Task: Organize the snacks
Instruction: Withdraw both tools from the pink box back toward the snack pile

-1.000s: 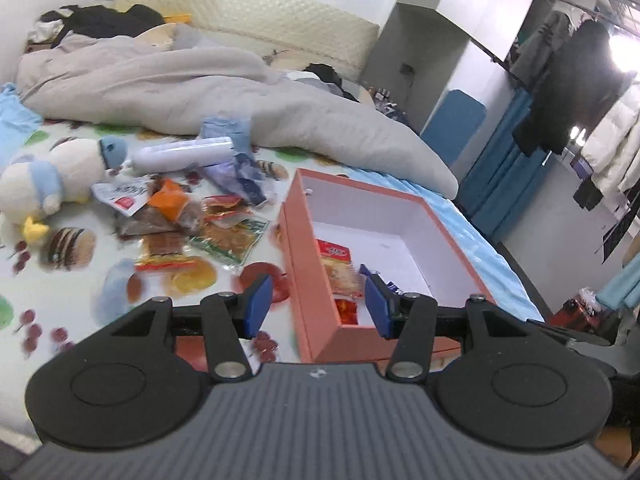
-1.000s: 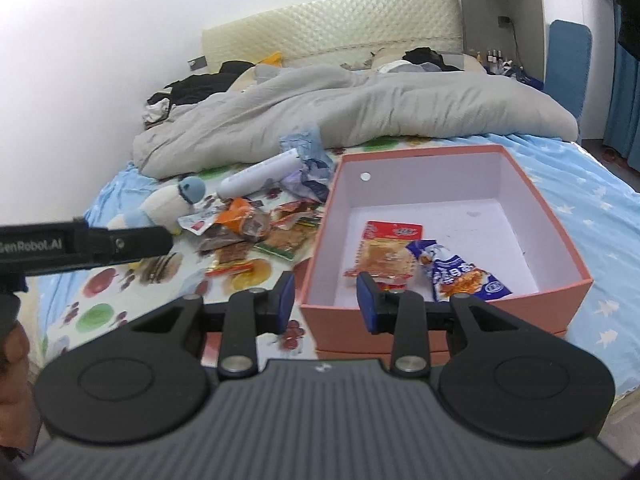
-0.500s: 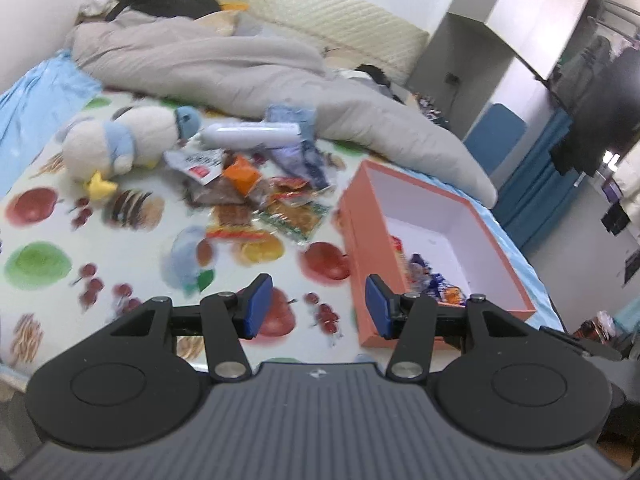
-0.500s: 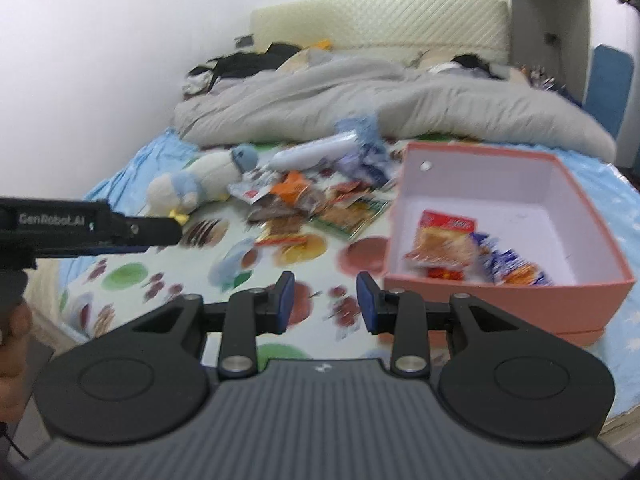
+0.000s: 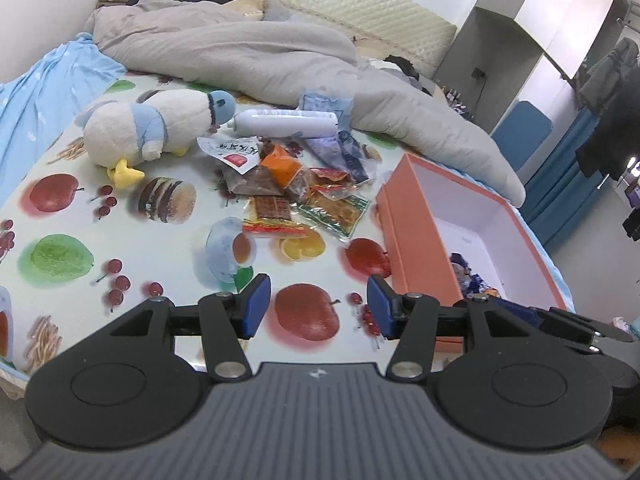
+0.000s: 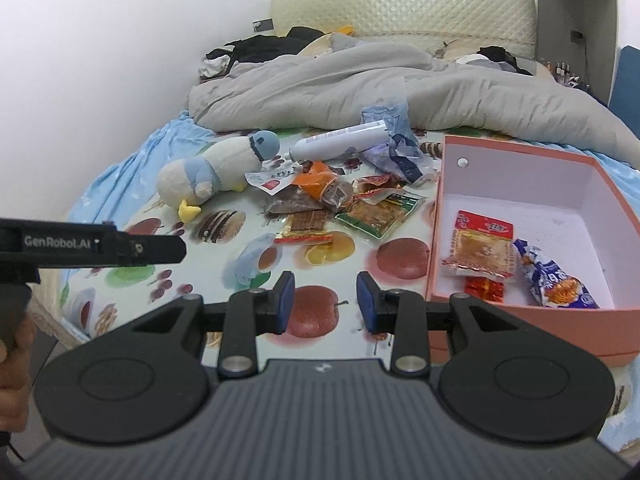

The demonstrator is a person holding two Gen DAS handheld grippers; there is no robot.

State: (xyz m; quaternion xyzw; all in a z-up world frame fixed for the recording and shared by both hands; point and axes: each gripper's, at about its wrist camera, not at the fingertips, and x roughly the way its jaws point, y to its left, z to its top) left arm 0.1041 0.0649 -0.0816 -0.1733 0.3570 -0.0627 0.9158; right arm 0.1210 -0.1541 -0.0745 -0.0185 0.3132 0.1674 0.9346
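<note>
A pile of snack packets (image 5: pixel 296 196) lies on the fruit-print sheet, also in the right wrist view (image 6: pixel 340 208). An orange box (image 5: pixel 412 240) with a white inside stands to its right; in the right wrist view the box (image 6: pixel 444 216) holds a red-and-gold packet (image 6: pixel 480 246) and a blue packet (image 6: pixel 556 280). My left gripper (image 5: pixel 318 306) is open and empty, hovering above the sheet in front of the pile. My right gripper (image 6: pixel 325 302) is open and empty, left of the box's near corner. The left gripper's body (image 6: pixel 92 246) shows at the left.
A plush penguin (image 5: pixel 156 128) and a white bottle (image 5: pixel 286 123) lie behind the pile, with a blue-purple plastic bag (image 5: pixel 336 136). A grey duvet (image 5: pixel 260 56) covers the far half of the bed. The bed edge runs just below both grippers.
Both grippers have swung left, away from the box and toward the snack pile. The box has shifted to the right of both views. Both stay open and empty.
</note>
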